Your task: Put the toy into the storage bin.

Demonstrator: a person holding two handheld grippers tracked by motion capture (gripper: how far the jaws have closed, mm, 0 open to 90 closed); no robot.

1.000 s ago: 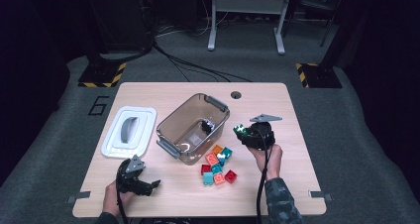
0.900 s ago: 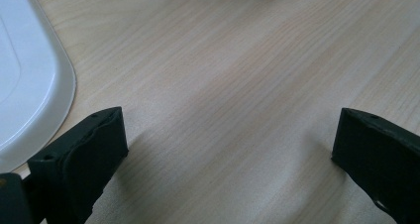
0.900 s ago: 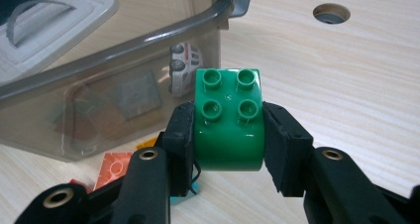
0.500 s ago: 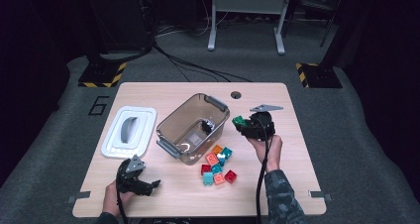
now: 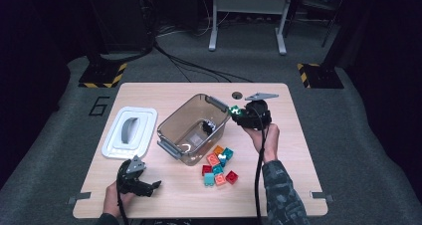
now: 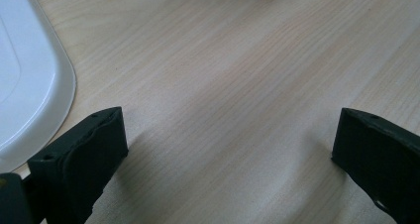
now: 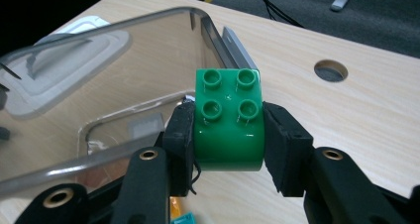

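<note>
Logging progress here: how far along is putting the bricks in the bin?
Early. The lid is off, beside the open bin. The right gripper holds a green brick at the bin's rim. A pile of bricks waits on the table; the left gripper is open.

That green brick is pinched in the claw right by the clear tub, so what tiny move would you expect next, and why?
Probably carry it a little further over the tub and let go: the right gripper holds the green brick just outside the rim.
</note>
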